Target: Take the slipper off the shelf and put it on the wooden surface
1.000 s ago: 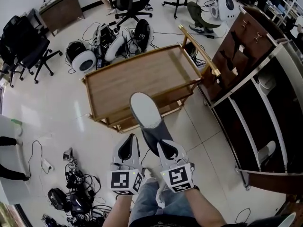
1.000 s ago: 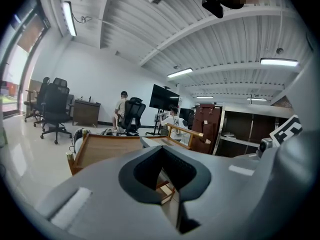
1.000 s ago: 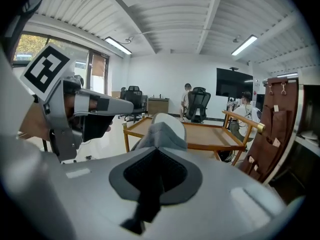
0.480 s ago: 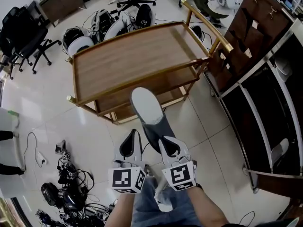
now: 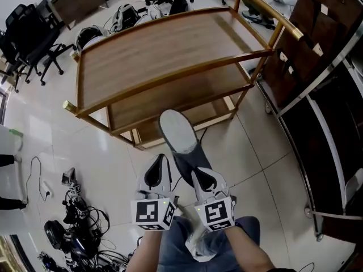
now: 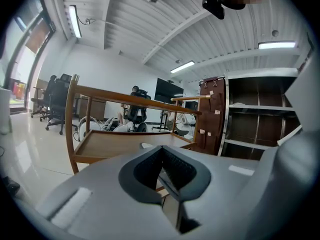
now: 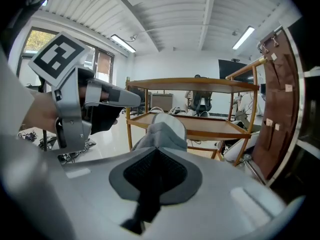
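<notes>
Drawn closer to wooden cart top (image 5: pixel 164 55) at 12 o'clock; slipper (image 5: pixel 178 137) clamped in right gripper (image 5: pixel 203 179), left gripper (image 5: pixel 157 173) clenched empty; placement likely next

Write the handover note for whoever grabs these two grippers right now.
Left gripper: jaws together, nothing in them, level with the right one.
Right gripper: shut on the near end of the grey slipper with the white sole, which is held in the air, far end towards the trolley.
Wooden trolley: just ahead, top bare. Dark shelf unit: off to the right.
Done: slipper is off the shelf.
Left: bring it over the trolley's top, set it down, open the jaws.
</notes>
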The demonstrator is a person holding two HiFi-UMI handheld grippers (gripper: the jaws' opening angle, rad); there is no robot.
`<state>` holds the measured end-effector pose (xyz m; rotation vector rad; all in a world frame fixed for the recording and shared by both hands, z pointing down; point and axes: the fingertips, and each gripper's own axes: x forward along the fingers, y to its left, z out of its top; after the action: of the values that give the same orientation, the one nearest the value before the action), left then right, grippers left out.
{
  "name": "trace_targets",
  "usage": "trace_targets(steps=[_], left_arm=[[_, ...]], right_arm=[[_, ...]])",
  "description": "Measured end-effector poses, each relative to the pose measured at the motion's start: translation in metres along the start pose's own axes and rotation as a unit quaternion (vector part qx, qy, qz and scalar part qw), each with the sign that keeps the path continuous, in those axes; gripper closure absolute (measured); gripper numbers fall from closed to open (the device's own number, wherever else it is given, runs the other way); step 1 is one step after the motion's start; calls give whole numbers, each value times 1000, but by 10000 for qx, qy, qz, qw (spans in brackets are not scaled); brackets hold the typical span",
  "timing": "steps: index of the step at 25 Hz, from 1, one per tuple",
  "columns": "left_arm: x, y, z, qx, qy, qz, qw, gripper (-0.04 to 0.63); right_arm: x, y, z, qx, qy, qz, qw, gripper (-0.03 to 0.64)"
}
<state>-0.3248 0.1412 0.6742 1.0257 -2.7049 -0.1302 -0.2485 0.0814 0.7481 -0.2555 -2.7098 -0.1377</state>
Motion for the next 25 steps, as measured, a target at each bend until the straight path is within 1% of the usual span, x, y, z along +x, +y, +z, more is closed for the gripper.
trace_targets(steps=[8, 12, 16, 19, 25], left_arm=[[32, 27, -65, 97, -173, 24, 9998, 591], [40, 39, -96, 165, -219, -53, 9996, 591], [48, 55, -126, 78, -224, -20, 9997, 591], [53, 64, -144, 34, -196, -24, 9998, 591], [65, 87, -167, 176, -237, 6, 9996, 591]], right_arm=[[44, 4, -75, -277, -53, 27, 9996, 604], [53, 9, -92, -568, -300, -32, 9979, 606], [55, 17, -108, -564, -470, -88, 9973, 604], [71, 17, -125, -597, -394, -36, 9974, 606], [128, 2, -148, -840, -199, 59, 9963, 605]])
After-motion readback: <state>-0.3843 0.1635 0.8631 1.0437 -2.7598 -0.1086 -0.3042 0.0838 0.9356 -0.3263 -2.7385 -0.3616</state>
